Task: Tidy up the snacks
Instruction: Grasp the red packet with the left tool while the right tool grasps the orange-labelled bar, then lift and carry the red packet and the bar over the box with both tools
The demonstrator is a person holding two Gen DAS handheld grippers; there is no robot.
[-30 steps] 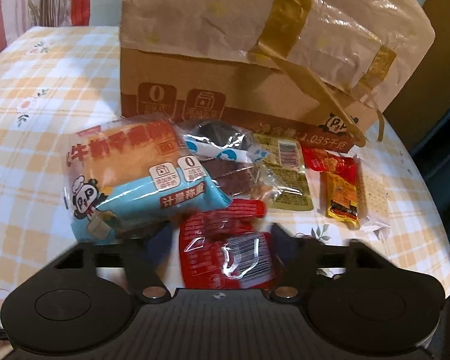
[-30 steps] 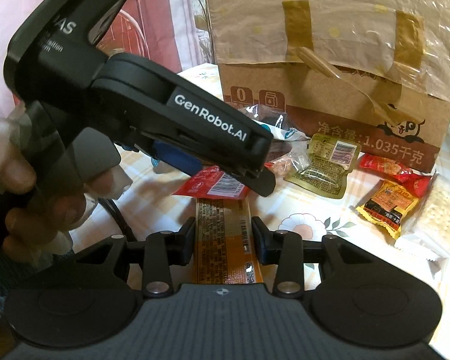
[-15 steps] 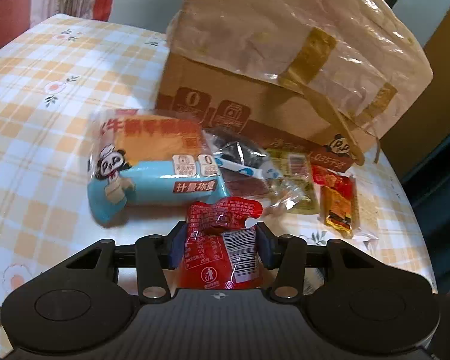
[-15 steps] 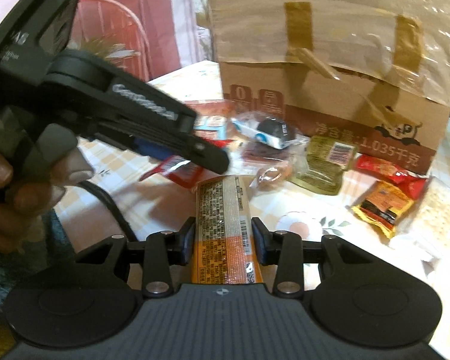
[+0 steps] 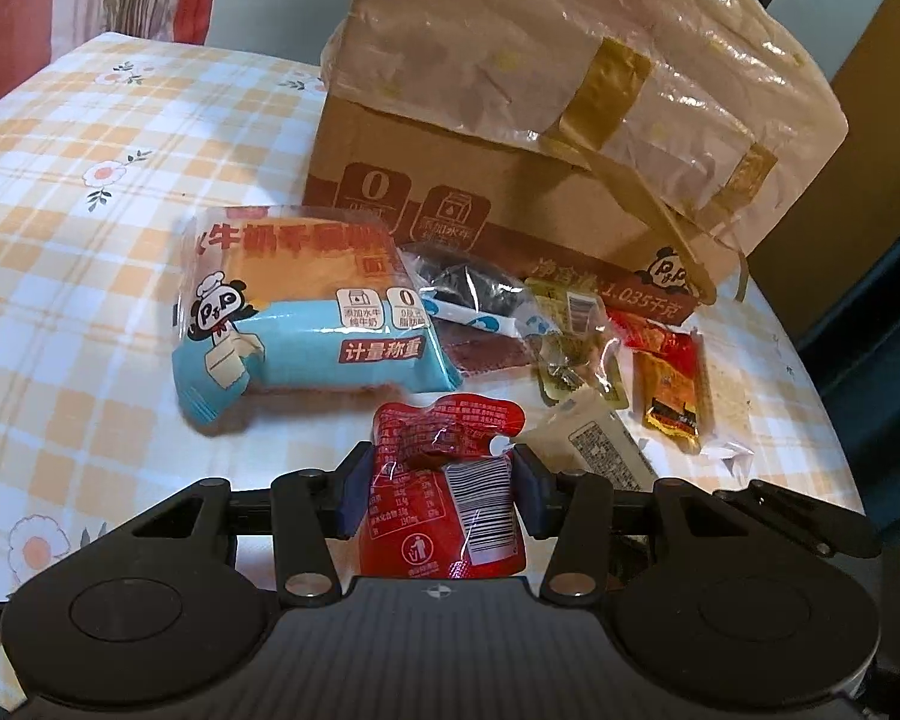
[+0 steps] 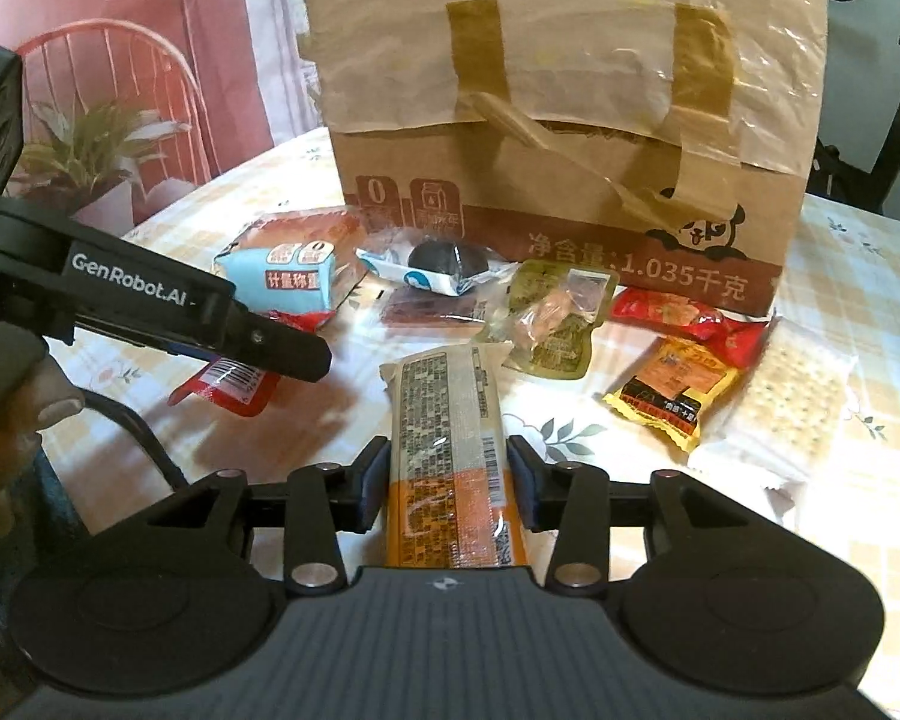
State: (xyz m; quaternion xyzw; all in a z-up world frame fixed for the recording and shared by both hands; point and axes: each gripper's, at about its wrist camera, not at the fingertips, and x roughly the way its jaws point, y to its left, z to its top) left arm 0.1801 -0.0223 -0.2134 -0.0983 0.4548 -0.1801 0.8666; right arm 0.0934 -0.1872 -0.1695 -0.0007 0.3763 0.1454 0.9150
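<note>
The left tool (image 5: 438, 483) is gripping a red snack packet (image 5: 444, 480) at lower centre; the right tool (image 6: 447, 474) is opening around an orange-and-white bar (image 6: 450, 444). Snacks are crowding the taped cardboard box (image 6: 570, 138) behind.

The lower end of the red packet (image 5: 444, 498) is hidden behind the body of the left hand-held gripper (image 5: 435, 495). The top of the cardboard box (image 6: 564, 120) is cut off by the upper edge. The small print on the orange packet (image 6: 450, 450) cannot be read.
</note>
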